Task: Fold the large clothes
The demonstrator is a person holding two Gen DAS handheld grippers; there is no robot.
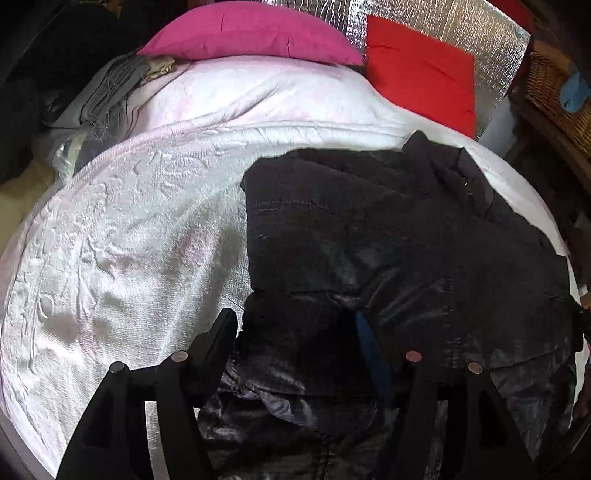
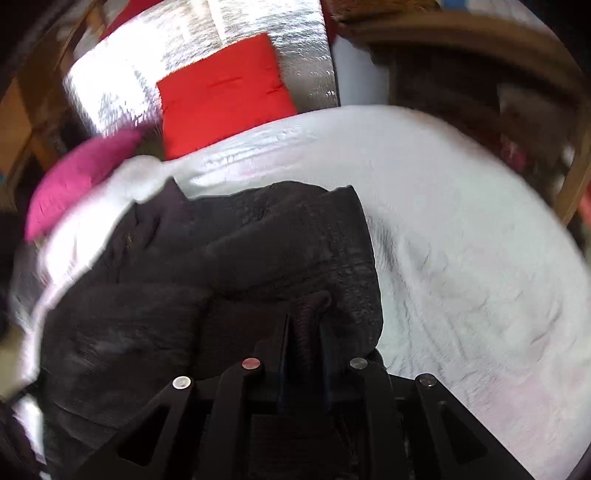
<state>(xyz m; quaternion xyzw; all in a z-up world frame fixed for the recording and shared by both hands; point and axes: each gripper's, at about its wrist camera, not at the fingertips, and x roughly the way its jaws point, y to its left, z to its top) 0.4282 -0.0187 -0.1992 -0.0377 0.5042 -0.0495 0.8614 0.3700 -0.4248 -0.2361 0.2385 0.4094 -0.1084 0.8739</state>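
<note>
A large dark jacket (image 1: 388,243) lies partly folded on the white bed cover (image 1: 140,221), its collar toward the far right. My left gripper (image 1: 295,332) is open, its fingers spread over the jacket's shiny near edge, holding nothing. In the right wrist view the jacket (image 2: 221,251) lies bunched on the bed cover (image 2: 461,240). My right gripper (image 2: 304,332) is shut on a ribbed fold of the jacket, which is pinched between its fingers. The right wrist view is motion-blurred.
A pink pillow (image 1: 251,29) and a red pillow (image 1: 421,70) lie at the head of the bed against silver foil. Grey folded cloth (image 1: 103,96) sits at the far left. A wicker basket (image 1: 557,96) stands at the right. Wooden furniture (image 2: 517,74) flanks the bed.
</note>
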